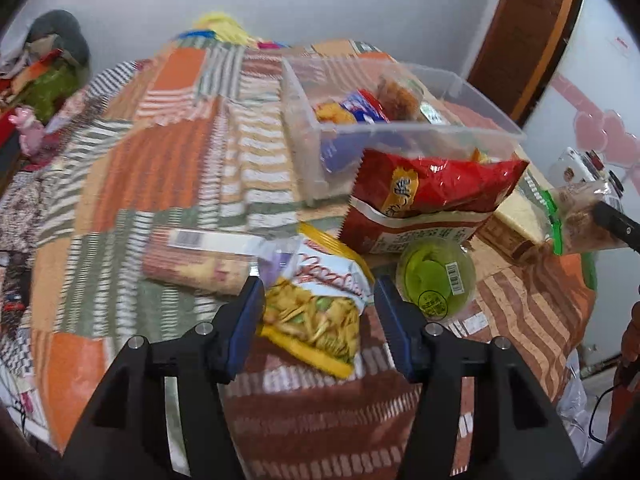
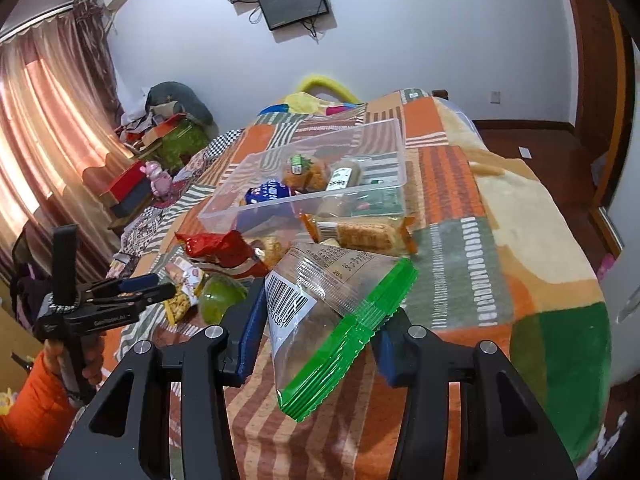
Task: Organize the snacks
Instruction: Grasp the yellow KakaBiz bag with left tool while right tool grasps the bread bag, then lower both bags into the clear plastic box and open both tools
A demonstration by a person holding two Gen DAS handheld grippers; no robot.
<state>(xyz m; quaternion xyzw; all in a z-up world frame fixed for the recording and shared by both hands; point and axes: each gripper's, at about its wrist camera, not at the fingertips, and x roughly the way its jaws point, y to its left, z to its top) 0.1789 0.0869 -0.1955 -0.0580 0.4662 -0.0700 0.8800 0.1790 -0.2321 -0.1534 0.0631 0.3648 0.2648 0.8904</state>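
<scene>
We judged the collecting step underway: our right gripper (image 2: pixel 316 344) pinched a green-edged clear snack bag (image 2: pixel 320 316) above the bedspread's (image 2: pixel 460 280) near edge, short of the clear bin (image 2: pixel 256 208), while our left gripper (image 1: pixel 318 316) gaped around the chip bag (image 1: pixel 316 304), needing closure next.

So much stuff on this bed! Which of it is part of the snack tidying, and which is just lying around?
Part of the job:
clear bin
red bag
noodle snack bag
green cup
cracker pack
green-edged bag, held in the right tongs
left tongs, open

Just lying about:
pink toy
wall screen
curtains
</scene>
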